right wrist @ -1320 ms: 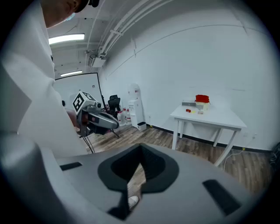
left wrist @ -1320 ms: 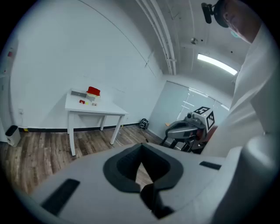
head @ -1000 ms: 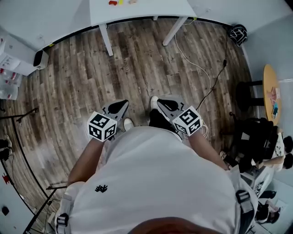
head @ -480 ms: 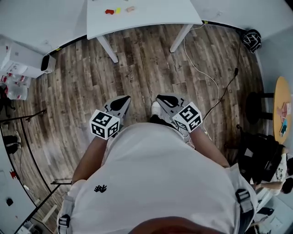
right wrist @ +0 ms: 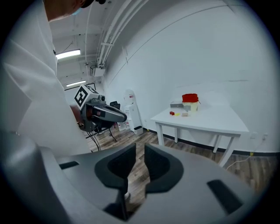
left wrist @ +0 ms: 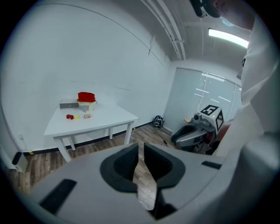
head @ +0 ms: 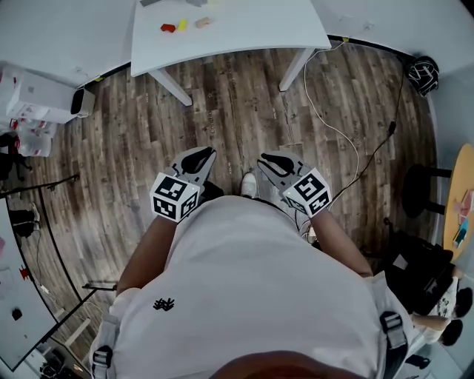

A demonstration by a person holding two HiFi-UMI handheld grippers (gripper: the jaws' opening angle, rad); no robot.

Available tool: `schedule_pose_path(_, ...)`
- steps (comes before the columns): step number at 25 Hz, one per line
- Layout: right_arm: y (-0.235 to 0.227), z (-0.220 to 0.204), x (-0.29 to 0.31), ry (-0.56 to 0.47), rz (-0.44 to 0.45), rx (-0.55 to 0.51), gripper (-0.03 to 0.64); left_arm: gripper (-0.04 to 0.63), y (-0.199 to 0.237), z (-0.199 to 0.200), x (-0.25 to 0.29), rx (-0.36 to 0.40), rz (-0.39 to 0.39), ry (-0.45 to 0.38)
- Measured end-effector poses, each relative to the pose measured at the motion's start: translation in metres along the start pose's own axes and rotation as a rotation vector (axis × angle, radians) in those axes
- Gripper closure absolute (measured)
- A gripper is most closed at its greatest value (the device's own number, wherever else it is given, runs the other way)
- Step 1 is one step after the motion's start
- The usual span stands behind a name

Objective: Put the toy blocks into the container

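Grippers empty, blocks waiting on the far table

Left gripper (head: 200,154) is just parting its dark jaws; its own view shows only a thin slit between them, with nothing in it but floorboards beyond. Right gripper (head: 268,159) has its jaws a little apart too, a narrow gap with nothing between the pads. Both are held side by side in front of the person's white shirt (head: 252,296), pointing forward over the wooden floor (head: 237,111), with a light shoe (head: 249,183) showing between them.

Well ahead, across bare floor, stands the white table (head: 252,26). The toy blocks lie in a short row near its far left part: a red block (head: 168,28), a yellow block (head: 183,24) and a tan block (head: 202,22), close together. Just behind them, the left gripper view shows the container (left wrist: 86,100), pale with a red top, and a flat grey box (left wrist: 68,104) touching or just beside it. A white cable (head: 326,126) trails over the floor right of the table legs.
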State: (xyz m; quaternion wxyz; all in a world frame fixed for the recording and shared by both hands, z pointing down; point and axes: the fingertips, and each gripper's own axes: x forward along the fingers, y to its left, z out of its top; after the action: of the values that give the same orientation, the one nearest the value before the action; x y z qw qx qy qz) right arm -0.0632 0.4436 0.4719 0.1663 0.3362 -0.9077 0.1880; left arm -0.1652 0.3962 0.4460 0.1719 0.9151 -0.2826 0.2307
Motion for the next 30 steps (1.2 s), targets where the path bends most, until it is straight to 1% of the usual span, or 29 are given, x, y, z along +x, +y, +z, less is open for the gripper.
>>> schedule_pose_path(4, -0.027, 0.006, 0.006, 0.002, 0.005, 0.022, 0.563, 0.551, 0.015, 0.011, 0.018, -0.019, 0.009, 0.01)
schedule_pose_path(10, -0.076, 0.025, 0.034, 0.006, -0.039, 0.046, 0.568, 0.551, 0.069, 0.03, 0.056, -0.044, -0.003, -0.006)
schedule_pose_path(15, -0.12, 0.053, 0.049, 0.025, -0.115, 0.073, 0.571, 0.551, 0.12, 0.057, 0.098, -0.032, -0.056, -0.006)
schedule_pose_path(17, -0.138, 0.066, 0.056, 0.021, -0.142, 0.101, 0.572, 0.551, 0.138, 0.068, 0.114, -0.035, -0.084, 0.006)
schedule_pose_path(19, -0.151, 0.077, 0.066, 0.025, -0.159, 0.123, 0.574, 0.55, 0.155, 0.078, 0.125, -0.016, -0.101, 0.021)
schedule_pose_path(22, -0.176, 0.101, 0.09, 0.032, -0.181, 0.123, 0.573, 0.537, 0.191, 0.094, 0.143, 0.024, -0.112, 0.036)
schedule_pose_path(26, -0.197, 0.128, 0.123, 0.043, -0.185, 0.106, 0.574, 0.521, 0.238, 0.1, 0.166, 0.046, -0.103, 0.09)
schedule_pose_path(30, -0.215, 0.146, 0.147, 0.052, -0.186, 0.104, 0.573, 0.501, 0.281, 0.109, 0.191, 0.083, -0.078, 0.108)
